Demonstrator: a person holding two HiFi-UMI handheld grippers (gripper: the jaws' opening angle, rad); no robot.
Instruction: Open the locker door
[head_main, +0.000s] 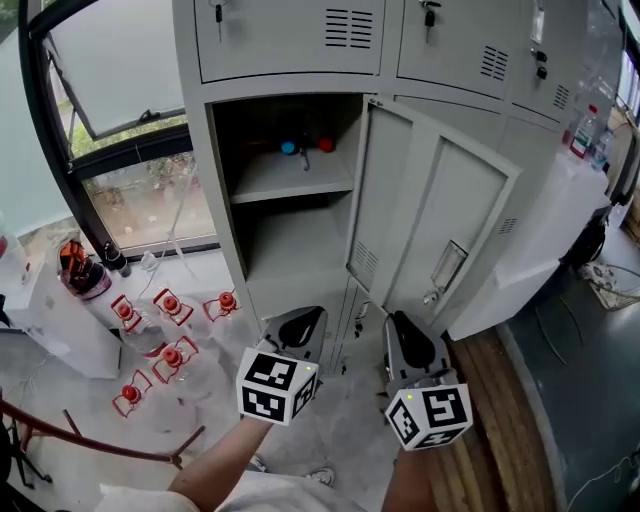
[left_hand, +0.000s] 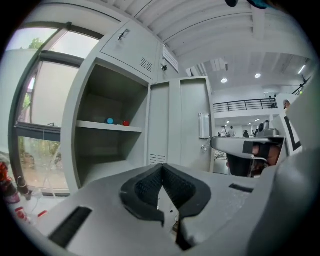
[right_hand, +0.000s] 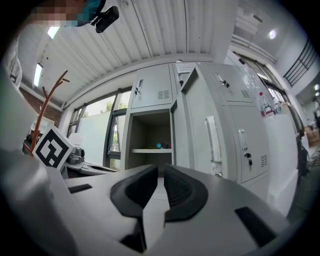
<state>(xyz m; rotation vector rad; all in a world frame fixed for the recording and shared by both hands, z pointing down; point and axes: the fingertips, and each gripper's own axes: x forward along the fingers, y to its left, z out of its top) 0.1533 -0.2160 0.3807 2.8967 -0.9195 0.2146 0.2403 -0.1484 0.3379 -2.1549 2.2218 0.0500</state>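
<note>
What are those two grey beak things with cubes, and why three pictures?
A person holds two tools, one per hand: the left hand-held gripper and the right hand-held gripper. The cubes are part of them. One picture comes from a camera on the person's head, looking down; the other two from cameras riding on each tool. In front stands a grey locker with its door open. On its shelf sit a blue thing and a red thing. Neither tool holds anything: the left jaws are shut, the right a little apart.
</note>
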